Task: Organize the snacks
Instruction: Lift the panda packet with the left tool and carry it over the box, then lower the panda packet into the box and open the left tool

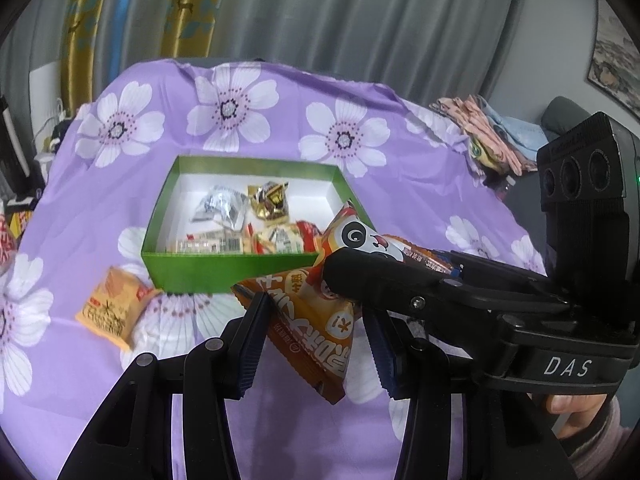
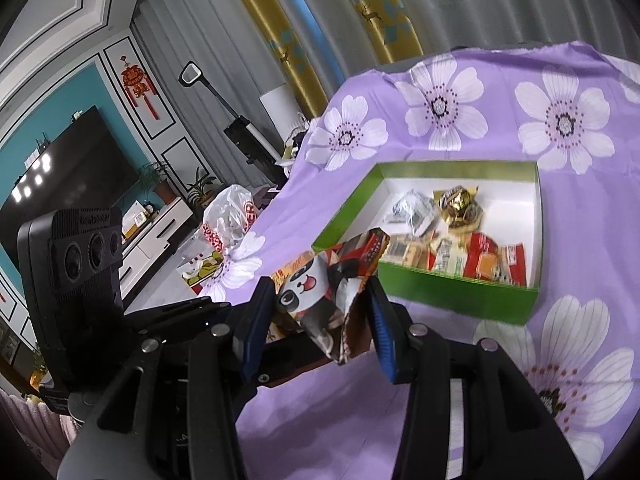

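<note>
A green box [image 1: 224, 270] with a white inside stands on the purple flowered cloth and holds several wrapped snacks; it also shows in the right wrist view [image 2: 452, 294]. An orange panda snack packet [image 1: 308, 320] hangs in front of the box's near right corner. My right gripper [image 2: 320, 320] is shut on this panda packet [image 2: 316, 300]. My left gripper [image 1: 316, 344] is open, its fingers on either side of the packet's lower end. An orange snack packet [image 1: 114, 308] lies on the cloth left of the box.
A pile of folded cloths [image 1: 488, 132] lies at the table's far right. A plastic bag [image 2: 230, 224] and snack bags sit past the table's left edge. Curtains hang behind the table. A TV [image 2: 60, 176] stands on the far wall.
</note>
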